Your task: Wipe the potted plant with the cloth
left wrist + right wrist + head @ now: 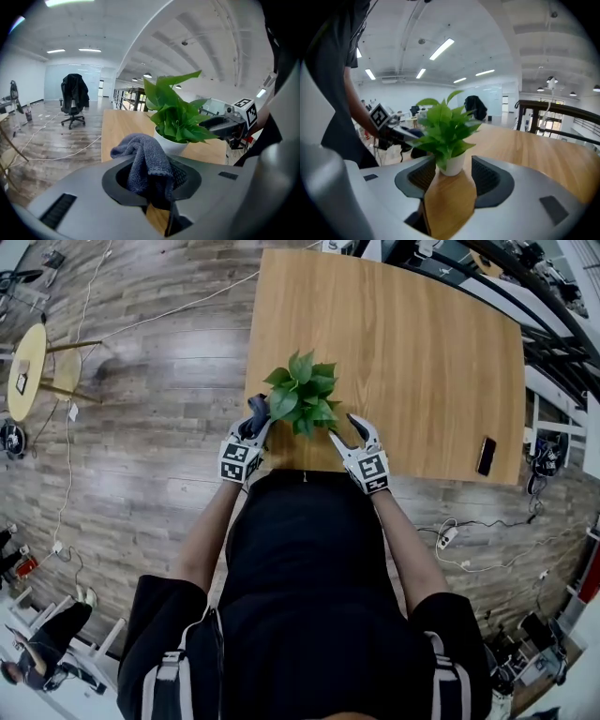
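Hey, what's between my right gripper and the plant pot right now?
Only bare wooden table top lies between the open right gripper and the white pot, as the right gripper view shows.

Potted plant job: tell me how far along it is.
Done: the cloth is picked up, pinched in the left gripper's jaws. In hand: both grippers flank the potted plant on the table; the right gripper has its jaws open, the white pot ahead between them, untouched. Remaining: the wiping itself; the cloth sits short of the leaves.
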### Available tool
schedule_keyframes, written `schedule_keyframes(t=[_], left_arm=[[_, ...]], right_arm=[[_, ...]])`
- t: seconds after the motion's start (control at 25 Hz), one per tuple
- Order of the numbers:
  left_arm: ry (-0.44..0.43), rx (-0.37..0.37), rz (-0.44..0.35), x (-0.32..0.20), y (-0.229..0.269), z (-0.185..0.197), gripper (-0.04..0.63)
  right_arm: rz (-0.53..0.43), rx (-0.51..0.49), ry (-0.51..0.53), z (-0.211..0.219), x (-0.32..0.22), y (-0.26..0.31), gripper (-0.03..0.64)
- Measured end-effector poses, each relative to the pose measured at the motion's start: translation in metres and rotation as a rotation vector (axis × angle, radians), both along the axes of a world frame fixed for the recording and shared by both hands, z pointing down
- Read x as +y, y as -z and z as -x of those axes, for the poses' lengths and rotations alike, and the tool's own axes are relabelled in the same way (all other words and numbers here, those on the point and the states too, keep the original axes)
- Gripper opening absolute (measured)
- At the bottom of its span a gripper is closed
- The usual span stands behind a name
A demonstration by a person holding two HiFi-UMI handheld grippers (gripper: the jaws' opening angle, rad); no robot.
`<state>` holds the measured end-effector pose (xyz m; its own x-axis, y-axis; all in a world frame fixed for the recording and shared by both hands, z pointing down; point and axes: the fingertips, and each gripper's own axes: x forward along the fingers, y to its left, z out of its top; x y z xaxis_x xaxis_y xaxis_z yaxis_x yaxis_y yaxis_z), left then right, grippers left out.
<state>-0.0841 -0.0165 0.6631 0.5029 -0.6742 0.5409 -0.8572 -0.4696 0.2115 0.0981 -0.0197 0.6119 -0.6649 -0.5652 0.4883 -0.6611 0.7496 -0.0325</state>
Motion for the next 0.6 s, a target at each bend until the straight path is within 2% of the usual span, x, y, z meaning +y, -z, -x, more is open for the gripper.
schedule_keyframes(t=[0.16,0.32,0.44,0.6], left_arm=[[-0.129,-0.089,0.014,-0.019,-0.018,-0.013,0.109],[-0.282,-0.147,0.018,-0.033,-0.027,-0.036,0.109],[-0.315,-0.129,0.034,-0.036,-0.026,-0.047,0.109],[-0.304,-0.106,0.044,-0.036,-0.023,-0.054,0.109]], right_arm=[[0.068,0.114,0.182,0.014,0.004,-0.057,0.233],[0.03,0.18,0.294,0.029,-0.018,-0.067,0.235],[-0.017,0.191,0.345,0.039,-0.026,-0.058,0.234],[-0.04,0.192,0.354,0.041,-0.027,-0.054,0.233]])
